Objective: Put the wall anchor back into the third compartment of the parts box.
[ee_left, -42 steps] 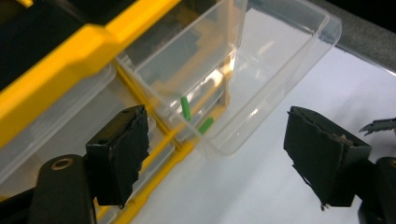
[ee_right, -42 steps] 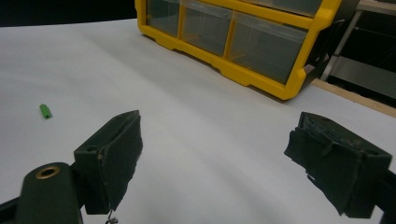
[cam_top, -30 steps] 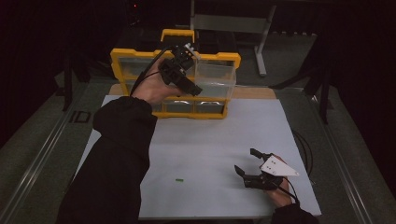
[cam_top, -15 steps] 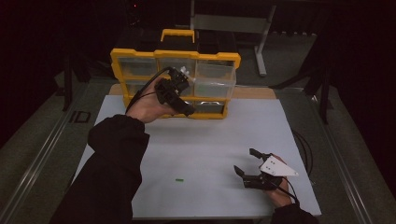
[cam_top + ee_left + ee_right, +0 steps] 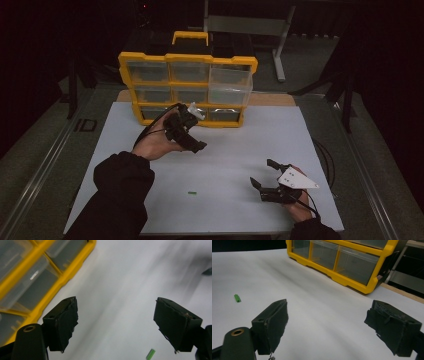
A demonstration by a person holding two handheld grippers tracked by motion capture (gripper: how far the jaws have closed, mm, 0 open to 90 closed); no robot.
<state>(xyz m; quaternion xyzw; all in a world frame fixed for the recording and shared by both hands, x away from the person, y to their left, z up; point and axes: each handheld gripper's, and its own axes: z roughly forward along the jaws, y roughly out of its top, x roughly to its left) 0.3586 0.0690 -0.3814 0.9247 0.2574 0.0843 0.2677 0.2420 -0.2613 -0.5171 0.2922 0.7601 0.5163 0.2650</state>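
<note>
Hovering spread, left tool [image 5: 192, 134] (nothing held) above green piece [image 5: 192, 192]; right tool [image 5: 266, 175] spread.

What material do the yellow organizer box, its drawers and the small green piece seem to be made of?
Organizer box: likely moulded plastic, its yellow frame smooth and evenly coloured. Drawers: clear plastic, see-through with pale glare. Small green piece: perhaps plastic, bright uniform green, too small to be sure.
</note>
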